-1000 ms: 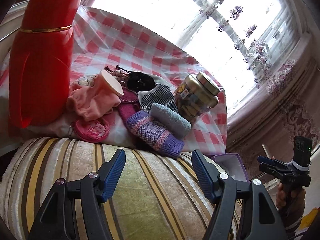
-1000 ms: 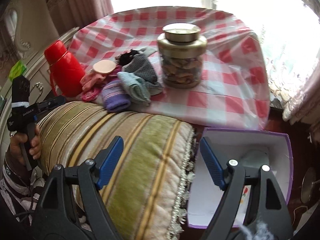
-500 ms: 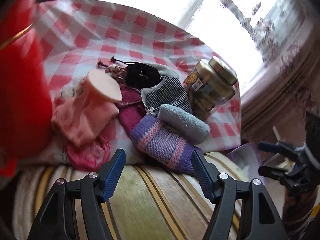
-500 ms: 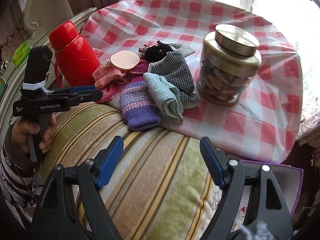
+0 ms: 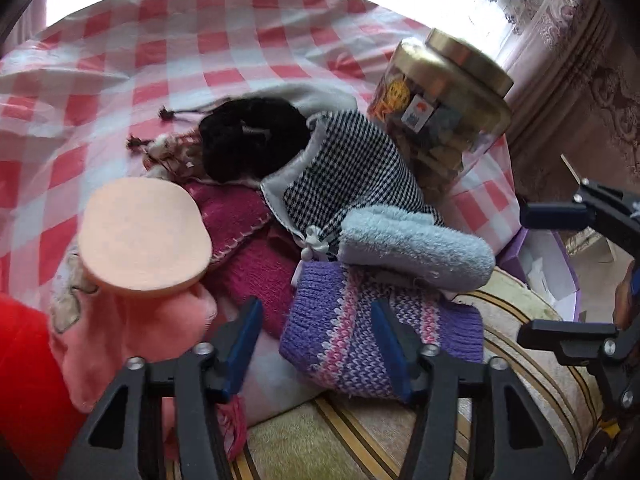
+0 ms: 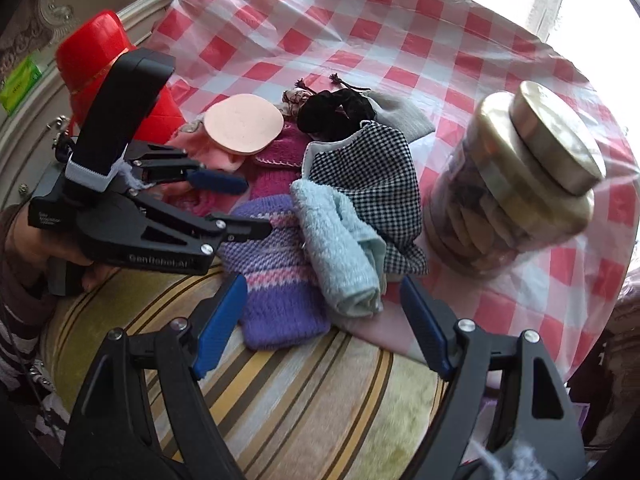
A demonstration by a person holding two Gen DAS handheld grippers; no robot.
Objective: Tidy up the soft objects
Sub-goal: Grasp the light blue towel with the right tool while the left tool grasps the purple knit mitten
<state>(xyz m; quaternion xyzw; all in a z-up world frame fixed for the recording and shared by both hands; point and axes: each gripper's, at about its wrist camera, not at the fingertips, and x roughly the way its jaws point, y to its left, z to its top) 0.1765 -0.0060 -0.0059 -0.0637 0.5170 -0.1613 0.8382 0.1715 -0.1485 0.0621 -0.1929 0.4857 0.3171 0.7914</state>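
A pile of soft things lies on the checked tablecloth (image 5: 240,40): a purple knit piece (image 5: 360,344), a light blue fluffy towel (image 5: 416,244), a black-and-white checked cloth (image 5: 352,168), a magenta knit (image 5: 248,240), a black pouch (image 5: 248,140), pink cloth (image 5: 140,328) and a round peach pad (image 5: 140,236). My left gripper (image 5: 316,336) is open, its fingertips at either side of the purple knit's left end. My right gripper (image 6: 320,304) is open, just in front of the purple knit (image 6: 276,280) and towel (image 6: 340,256). The left gripper (image 6: 240,208) also shows in the right wrist view.
A glass jar with a gold lid (image 5: 440,120) stands right of the pile. A red thermos (image 6: 104,72) stands at the left. A striped cushion (image 6: 300,392) lies in front. A purple box (image 5: 552,276) sits at the lower right.
Both grippers have moved forward, close to the pile. The left one now has its fingers around the purple knit's edge. Both stay open.
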